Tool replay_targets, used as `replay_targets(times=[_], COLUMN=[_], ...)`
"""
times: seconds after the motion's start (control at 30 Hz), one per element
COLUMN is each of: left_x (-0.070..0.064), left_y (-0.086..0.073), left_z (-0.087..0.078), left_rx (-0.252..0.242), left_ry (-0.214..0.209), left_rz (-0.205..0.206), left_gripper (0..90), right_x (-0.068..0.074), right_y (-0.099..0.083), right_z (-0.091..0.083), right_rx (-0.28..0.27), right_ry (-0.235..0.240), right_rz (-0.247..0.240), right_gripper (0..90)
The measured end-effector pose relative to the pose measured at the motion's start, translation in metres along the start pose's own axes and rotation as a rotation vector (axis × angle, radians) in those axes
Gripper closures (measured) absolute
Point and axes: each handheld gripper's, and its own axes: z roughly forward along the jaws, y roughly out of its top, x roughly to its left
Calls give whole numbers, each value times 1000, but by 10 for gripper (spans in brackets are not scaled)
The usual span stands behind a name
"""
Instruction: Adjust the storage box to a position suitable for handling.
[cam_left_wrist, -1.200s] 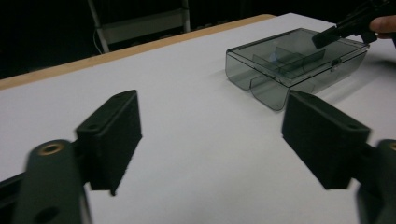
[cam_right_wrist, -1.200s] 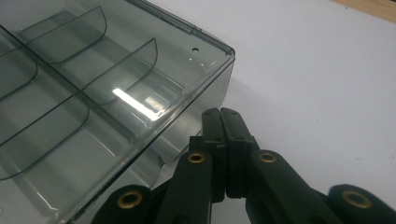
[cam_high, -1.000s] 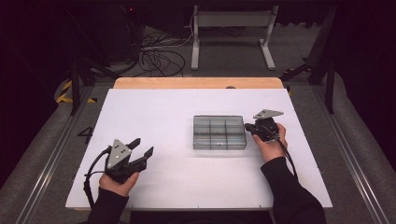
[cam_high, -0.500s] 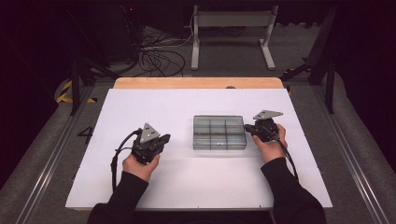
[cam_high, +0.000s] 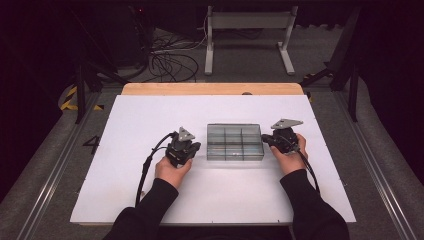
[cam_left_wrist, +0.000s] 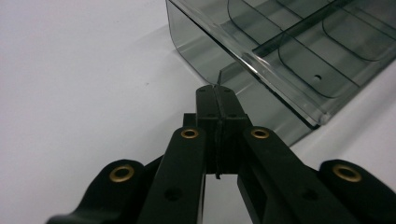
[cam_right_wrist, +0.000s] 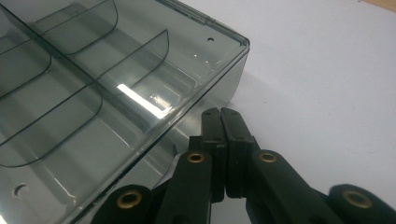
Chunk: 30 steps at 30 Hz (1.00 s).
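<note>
In the high view a smoky clear divided box (cam_high: 235, 142) lies flat on the white tabletop (cam_high: 150, 115), a little right of the middle; its dividers cut it into compartments in two rows; the left tool (cam_high: 189, 148) sits just beside the box's left end, its tip pointing toward the left wall, with a grey three-cornered plate on top and a cable looping back along the sleeve; the right tool (cam_high: 268, 140) sits just beside the box's right end, tip toward the right wall, so the box lies between the two tools; whether either tip touches the wall cannot be told from here.

In the left gripper view the left tool (cam_left_wrist: 218, 91) has its jaws pressed together with nothing between them; the box (cam_left_wrist: 299, 51) lies ahead and to the right, and the tip meets a thin upright tab on the box's near wall, touching it or all but touching; the tabletop (cam_left_wrist: 84, 74) spreads bare to the left.

In the right gripper view the right tool (cam_right_wrist: 220, 114) also has its jaws closed on nothing; the box (cam_right_wrist: 107, 84) lies ahead and to the left, its near corner just above the tip, which rests right against the side wall below the rim; the tabletop (cam_right_wrist: 322, 79) runs off to the right.
</note>
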Motion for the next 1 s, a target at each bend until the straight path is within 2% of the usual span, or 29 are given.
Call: replay_targets(times=[0.1,0.3,0.37,0.4,0.53,0.8,0.87,1.0], left_x=[-1,-4,-4,-5,-3,-2,0,3], left_y=[2,4,4,5,5,5,5,5], left_z=[5,15,17,18,22,22,22,19], left_rx=[7,24,34,38,43,50,53,64], left_ry=[4,-8,-20,-13,-21,-28,-32,-26], left_rz=[10,-4,-1,4,-13,-31,-35,-46], left_gripper=[894,894,893,893,893,895,896,896], right_x=[1,2,2,2,3,6,5,8], right_y=[0,-1,-1,-1,-1,0,0,2], right_z=[-1,-1,0,0,1,1,1,0], right_rx=[4,9,11,11,14,24,19,14], right_ry=[1,7,8,8,4,-11,10,24], right_rz=[-1,-5,-5,-5,-7,-5,11,28], right_gripper=[899,899,899,899,900,900,900,900])
